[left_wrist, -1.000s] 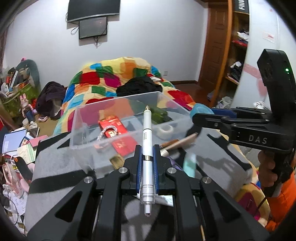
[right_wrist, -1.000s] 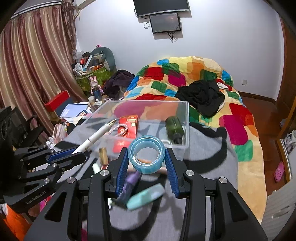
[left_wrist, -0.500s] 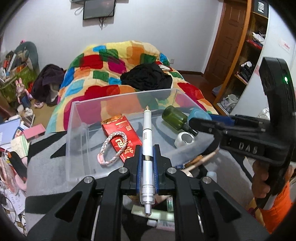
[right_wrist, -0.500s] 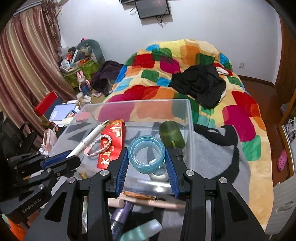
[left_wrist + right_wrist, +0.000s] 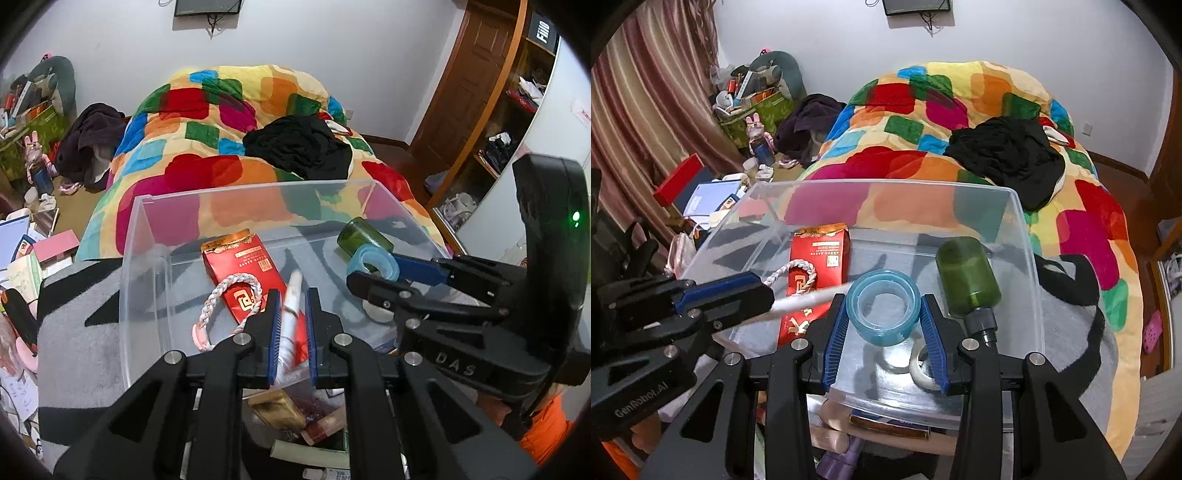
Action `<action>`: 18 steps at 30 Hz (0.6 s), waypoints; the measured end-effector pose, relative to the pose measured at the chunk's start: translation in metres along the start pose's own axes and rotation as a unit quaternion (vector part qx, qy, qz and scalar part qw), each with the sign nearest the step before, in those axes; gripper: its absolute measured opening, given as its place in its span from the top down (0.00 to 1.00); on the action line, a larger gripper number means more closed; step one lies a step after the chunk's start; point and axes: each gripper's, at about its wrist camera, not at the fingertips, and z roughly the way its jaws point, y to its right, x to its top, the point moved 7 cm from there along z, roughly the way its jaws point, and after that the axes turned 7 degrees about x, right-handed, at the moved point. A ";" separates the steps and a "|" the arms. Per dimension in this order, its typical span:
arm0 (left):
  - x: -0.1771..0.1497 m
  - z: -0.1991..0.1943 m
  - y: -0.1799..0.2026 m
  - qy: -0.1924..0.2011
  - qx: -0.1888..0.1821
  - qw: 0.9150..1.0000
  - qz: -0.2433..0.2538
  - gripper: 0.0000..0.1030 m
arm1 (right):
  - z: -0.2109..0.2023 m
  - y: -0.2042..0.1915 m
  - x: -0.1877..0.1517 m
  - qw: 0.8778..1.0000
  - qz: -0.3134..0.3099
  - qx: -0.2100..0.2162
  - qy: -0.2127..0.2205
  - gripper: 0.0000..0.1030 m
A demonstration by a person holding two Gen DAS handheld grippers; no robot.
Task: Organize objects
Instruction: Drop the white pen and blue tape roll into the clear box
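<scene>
Both my grippers hang over the clear bin, each with something in its jaws.

My left gripper has its jaws nearly closed on a white pen, which tilts forward over the near part of the clear plastic bin. My right gripper clamps a blue tape roll between its blue pads, above the bin's near right part. Inside the bin lie a red packet with a braided bracelet across it toward the left, a green bottle on its side toward the right wall, and a white tape roll near the front edge. The bin sits on a grey blanket on the bed.
</scene>
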 end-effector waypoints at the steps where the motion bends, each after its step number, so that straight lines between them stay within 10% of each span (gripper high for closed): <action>1: 0.000 -0.001 0.000 0.001 0.000 1.000 0.000 0.89 | 0.000 -0.001 -0.001 1.000 -0.003 -0.003 -0.001 0.65; 18: 0.000 -0.059 0.013 0.076 0.028 0.997 0.018 0.32 | -0.051 -0.006 -0.010 0.999 -0.016 -0.005 0.041 0.37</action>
